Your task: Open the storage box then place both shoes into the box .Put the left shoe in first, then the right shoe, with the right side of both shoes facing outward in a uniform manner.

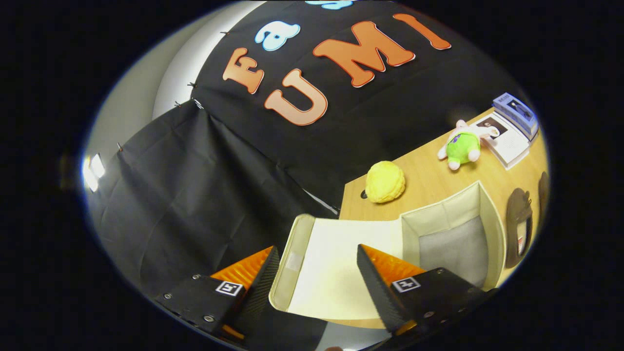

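Hand-held gripper (318,273) spread — box lid (336,265) flopped open between fingers, storage box (490,214) beyond.

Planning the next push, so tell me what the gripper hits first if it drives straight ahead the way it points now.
The gripper is open, and the storage box's opened lid flap lies between and just ahead of its fingers. That flap would likely be met first; beyond it sits the yellow toy on the table. Depth is hard to judge.
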